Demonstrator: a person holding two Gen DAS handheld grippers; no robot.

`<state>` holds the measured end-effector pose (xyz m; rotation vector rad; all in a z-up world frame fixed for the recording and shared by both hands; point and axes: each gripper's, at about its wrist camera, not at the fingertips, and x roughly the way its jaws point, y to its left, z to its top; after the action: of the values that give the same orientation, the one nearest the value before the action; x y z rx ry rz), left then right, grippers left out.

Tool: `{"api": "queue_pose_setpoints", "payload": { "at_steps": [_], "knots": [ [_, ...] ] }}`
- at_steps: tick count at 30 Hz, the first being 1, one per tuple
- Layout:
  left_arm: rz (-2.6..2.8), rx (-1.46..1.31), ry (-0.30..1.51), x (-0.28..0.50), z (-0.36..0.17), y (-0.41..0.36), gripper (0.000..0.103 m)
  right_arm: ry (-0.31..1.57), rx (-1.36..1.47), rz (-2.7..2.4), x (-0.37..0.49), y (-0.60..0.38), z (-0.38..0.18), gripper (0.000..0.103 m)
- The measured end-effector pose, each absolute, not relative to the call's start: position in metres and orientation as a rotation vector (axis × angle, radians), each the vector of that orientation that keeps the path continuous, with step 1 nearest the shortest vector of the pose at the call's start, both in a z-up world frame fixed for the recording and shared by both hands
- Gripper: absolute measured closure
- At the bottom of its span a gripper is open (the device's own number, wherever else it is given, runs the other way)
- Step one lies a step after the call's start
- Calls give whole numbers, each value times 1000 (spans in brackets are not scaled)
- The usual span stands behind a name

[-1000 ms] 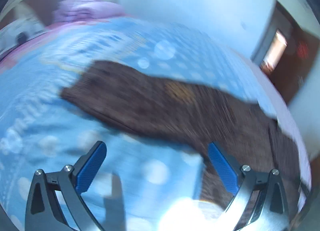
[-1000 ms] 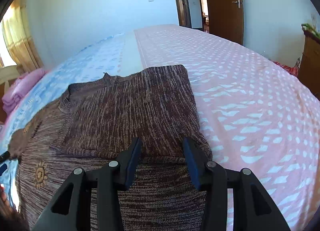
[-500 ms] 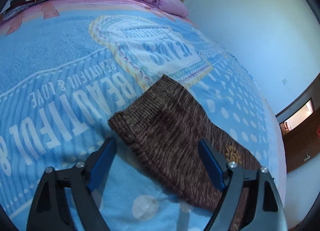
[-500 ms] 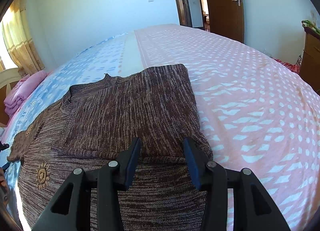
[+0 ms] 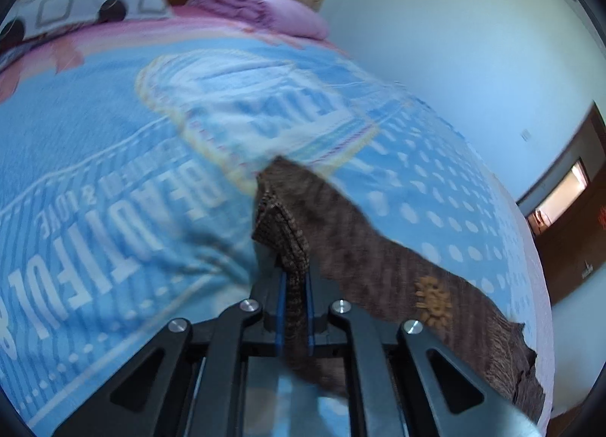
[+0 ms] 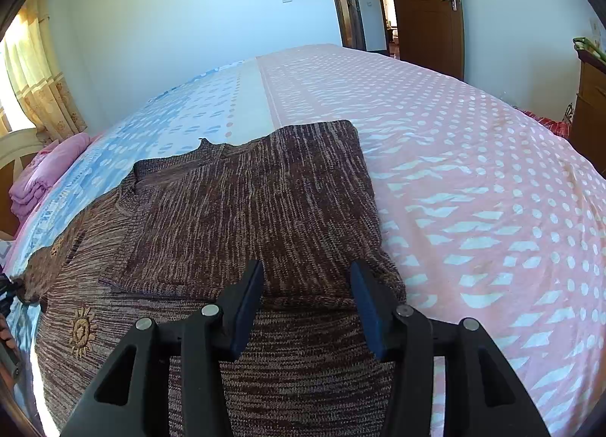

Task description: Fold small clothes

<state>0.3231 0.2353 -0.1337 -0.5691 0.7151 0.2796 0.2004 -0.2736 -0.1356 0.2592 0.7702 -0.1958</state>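
Note:
A brown knitted sweater (image 6: 235, 209) with a small sun motif lies on the bed, one sleeve folded across its body. In the left wrist view my left gripper (image 5: 294, 281) is shut on the ribbed cuff (image 5: 282, 232) of the other sleeve (image 5: 378, 259), which stretches away to the right. My right gripper (image 6: 307, 297) is open and hovers just over the folded edge of the sweater, holding nothing.
The bed has a blue printed cover (image 5: 113, 172) on one half and a pink dotted one (image 6: 473, 172) on the other. A folded pink blanket (image 5: 257, 5) and a pillow (image 5: 87, 9) lie at the headboard. A brown door (image 6: 428, 1) stands at the far wall.
My left gripper has closed on the sleeve cuff, which lay flat between its open jaws half a second ago. The right gripper has not moved.

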Motion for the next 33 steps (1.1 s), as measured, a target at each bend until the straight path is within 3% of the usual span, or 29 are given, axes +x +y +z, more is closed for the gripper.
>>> {"api": "queue_pose_setpoints", "payload": {
  "at_steps": [9, 16, 23, 26, 27, 28, 30, 33],
  "knots": [
    [-69, -224, 605, 311, -78, 84, 95, 770, 260, -195, 200, -274, -136, 53],
    [-229, -137, 722, 299, -111, 1, 95, 773, 252, -197, 200, -272, -135, 53],
    [-257, -137, 858, 299, -130, -2, 91, 773, 249, -190, 201, -271, -135, 50],
    [-344, -175, 894, 286, -126, 13, 81, 745, 257, -197, 196, -272, -131, 50],
    [-356, -195, 865, 277, -121, 25, 73, 730, 262, -208, 193, -273, -128, 50],
    [-340, -202, 833, 269, -118, 34, 55, 719, 277, -218, 192, -273, -123, 50],
    [-271, -222, 760, 254, -114, 57, 30, 704, 356, -158, 191, -267, -111, 50],
    [-162, -309, 661, 237, -118, 88, 24, 720, 380, 2, 209, -228, -91, 50]
  ]
}}
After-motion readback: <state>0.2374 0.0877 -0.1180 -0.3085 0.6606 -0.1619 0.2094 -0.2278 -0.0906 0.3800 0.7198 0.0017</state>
